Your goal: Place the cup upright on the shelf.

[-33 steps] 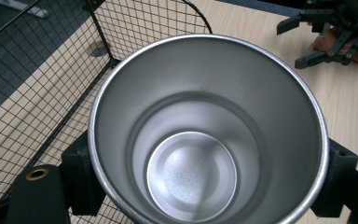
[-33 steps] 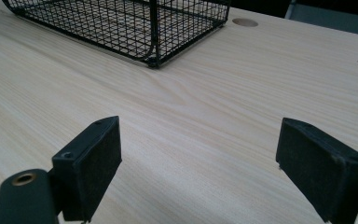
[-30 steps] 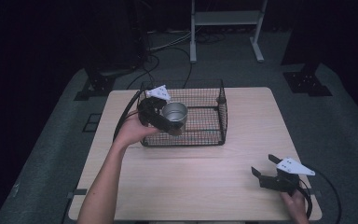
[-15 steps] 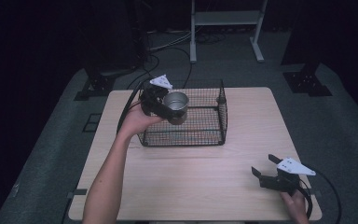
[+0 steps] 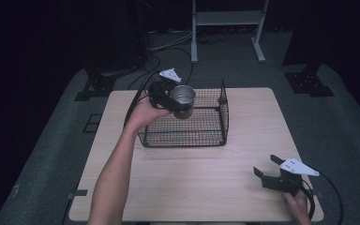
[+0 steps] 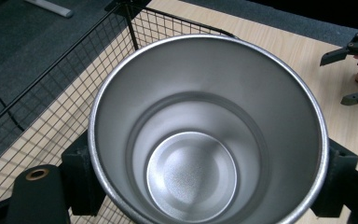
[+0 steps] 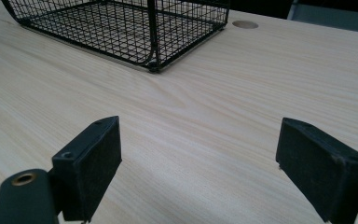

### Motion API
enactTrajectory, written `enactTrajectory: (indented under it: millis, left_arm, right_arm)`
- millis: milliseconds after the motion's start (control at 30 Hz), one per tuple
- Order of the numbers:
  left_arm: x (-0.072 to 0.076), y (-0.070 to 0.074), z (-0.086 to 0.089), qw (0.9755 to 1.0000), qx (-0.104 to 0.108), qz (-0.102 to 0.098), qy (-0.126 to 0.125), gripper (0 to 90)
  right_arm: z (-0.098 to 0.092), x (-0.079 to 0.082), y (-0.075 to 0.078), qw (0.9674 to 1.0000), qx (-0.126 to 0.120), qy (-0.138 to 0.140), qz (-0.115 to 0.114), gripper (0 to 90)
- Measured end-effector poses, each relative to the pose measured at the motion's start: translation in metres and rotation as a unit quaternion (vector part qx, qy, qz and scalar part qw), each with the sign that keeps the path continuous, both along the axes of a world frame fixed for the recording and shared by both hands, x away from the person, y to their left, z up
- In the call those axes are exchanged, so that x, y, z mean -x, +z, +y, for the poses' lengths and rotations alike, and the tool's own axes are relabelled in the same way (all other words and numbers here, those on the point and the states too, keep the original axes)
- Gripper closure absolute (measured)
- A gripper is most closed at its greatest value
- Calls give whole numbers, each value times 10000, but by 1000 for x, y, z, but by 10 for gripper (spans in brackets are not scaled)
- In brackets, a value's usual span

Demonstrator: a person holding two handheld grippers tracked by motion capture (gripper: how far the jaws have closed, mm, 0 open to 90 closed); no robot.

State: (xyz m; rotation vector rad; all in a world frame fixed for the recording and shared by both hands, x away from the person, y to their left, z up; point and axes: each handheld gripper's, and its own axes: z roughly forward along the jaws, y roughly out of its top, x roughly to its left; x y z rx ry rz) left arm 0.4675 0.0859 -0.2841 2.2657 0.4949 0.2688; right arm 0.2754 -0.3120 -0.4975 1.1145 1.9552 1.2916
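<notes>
A shiny steel cup (image 5: 183, 95) hangs over the left rear part of a black wire basket (image 5: 224, 117). My left gripper (image 5: 183, 105) is shut on its sides. In the left gripper view the cup (image 6: 191, 172) is empty and seen from above, with a black jaw pressed on each side of it. My right gripper (image 5: 267, 171) rests low near the front right corner of the wooden table (image 5: 192, 187), held by a hand. In the right gripper view my gripper (image 7: 198, 163) stands open over bare wood, nothing between its jaws.
The basket (image 7: 121, 28) sits at the table's rear middle, its mesh walls standing up around the cup. A round hole (image 7: 244, 24) in the tabletop lies beyond the basket. Cables trail off the table's left rear edge. A white metal stand (image 5: 227, 28) stands on the floor behind.
The left hand has carried the cup upward and toward the far side of the basket, slightly to the right. The right gripper has stayed where it was.
</notes>
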Motion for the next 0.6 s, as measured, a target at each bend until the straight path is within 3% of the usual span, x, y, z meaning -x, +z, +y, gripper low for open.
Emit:
enactTrajectory:
  millis: [200, 367, 600]
  left_arm:
    - [-14, -5, -13, 10000, 26, 30, -43, 177]
    - [-29, -20, -18, 9998, -49, 167, 71, 177]
    - [-40, -35, -24, 9996, -72, 257, 129, 177]
  right_arm:
    - [0, 0, 0, 10000, -20, -3, 1, 134]
    - [-1, 0, 0, 10000, -26, 11, -11, 134]
    - [-2, 0, 0, 10000, -48, 16, -9, 134]
